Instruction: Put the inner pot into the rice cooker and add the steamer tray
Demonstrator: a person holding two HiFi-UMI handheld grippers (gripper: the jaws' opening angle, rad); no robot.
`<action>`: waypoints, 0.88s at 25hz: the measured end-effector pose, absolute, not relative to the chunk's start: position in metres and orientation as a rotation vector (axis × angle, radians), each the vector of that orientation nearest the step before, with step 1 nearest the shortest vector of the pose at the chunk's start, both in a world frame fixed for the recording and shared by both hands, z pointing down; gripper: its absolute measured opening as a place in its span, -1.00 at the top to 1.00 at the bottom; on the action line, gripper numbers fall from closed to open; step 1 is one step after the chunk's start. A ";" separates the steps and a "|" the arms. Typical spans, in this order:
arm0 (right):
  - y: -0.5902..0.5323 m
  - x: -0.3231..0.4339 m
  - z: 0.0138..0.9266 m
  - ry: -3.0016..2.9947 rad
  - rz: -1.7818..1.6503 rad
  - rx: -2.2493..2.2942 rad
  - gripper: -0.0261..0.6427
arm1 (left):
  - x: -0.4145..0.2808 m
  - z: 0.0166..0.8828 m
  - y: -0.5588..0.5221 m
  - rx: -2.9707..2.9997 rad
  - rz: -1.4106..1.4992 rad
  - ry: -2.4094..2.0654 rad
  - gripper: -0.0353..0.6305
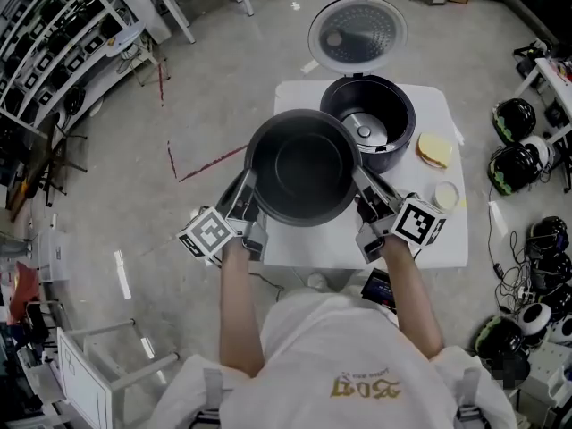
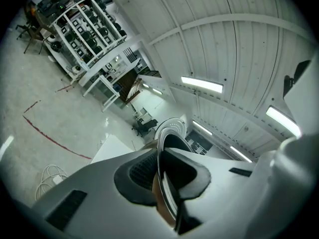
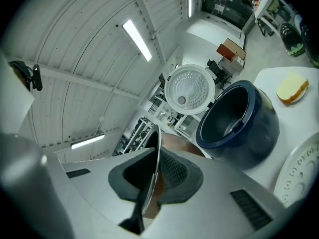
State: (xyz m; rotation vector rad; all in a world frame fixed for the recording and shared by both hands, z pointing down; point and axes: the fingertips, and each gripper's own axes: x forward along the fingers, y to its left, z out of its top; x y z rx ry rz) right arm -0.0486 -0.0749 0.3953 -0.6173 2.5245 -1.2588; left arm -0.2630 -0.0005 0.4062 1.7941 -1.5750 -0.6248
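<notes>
Left tongs [image 1: 248, 195] and right tongs [image 1: 365, 193] are each pinched nearly closed on opposite sides of the inner pot [image 1: 304, 166] rim. It hangs over the counter [image 1: 447, 239] near edge, just short of the rice cooker [image 1: 368, 123]. With grips that thin, I reckon one could slip and the pot tips. It's dark, smooth and empty.

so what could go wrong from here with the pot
The left gripper and right gripper each pinch only the thin rim of the inner pot, so it may slip or tilt if one hand lags. The rice cooker looks barely wider than the pot; tilted, it could catch on the edge.
</notes>
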 end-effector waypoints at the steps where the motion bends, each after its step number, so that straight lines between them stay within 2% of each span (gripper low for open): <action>1: -0.078 -0.049 0.391 2.524 -1.249 -0.612 0.81 | -0.263 0.402 -0.003 1.798 -0.630 -1.573 0.71; 22: -0.135 -0.031 0.341 2.496 -1.137 -0.568 0.82 | -0.243 0.356 -0.063 1.898 -0.697 -1.550 0.71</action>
